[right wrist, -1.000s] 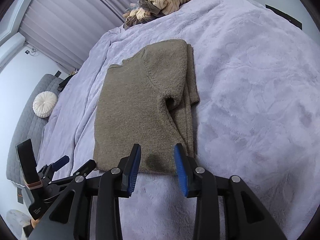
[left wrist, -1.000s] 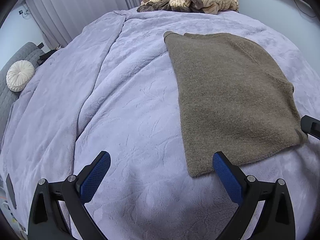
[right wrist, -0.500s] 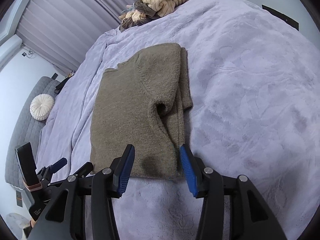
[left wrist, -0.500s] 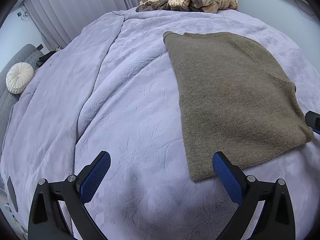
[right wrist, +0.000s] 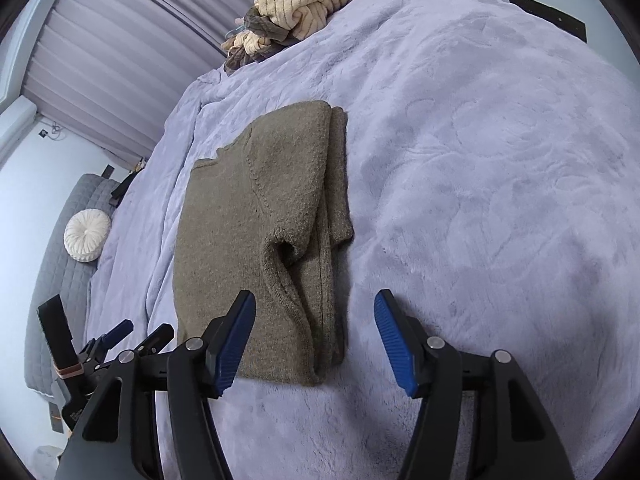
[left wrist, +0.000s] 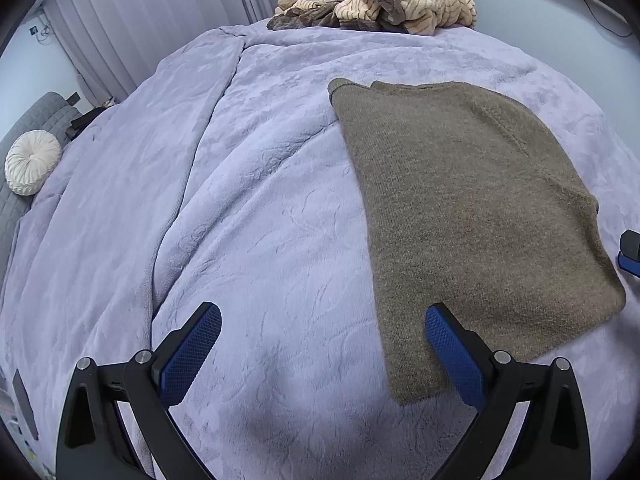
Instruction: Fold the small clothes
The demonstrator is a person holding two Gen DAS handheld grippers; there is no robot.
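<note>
A brown knit sweater (left wrist: 460, 200) lies folded lengthwise on the lilac bedspread (left wrist: 240, 240). In the right wrist view the sweater (right wrist: 256, 232) shows its sleeve folded over along the right side. My left gripper (left wrist: 322, 350) is open and empty, its right finger over the sweater's near left corner. My right gripper (right wrist: 314, 340) is open and empty, straddling the sweater's near right corner just above the hem. The left gripper (right wrist: 132, 330) also shows at the lower left of the right wrist view.
A pile of cream striped and brown clothes (left wrist: 380, 8) lies at the far end of the bed. A white round cushion (left wrist: 32, 168) rests on a grey sofa (left wrist: 24, 128) to the left. Curtains hang behind.
My right gripper has opened from narrow to wide and drawn back slightly from the sweater. The left gripper has stayed open and shifted a little.
</note>
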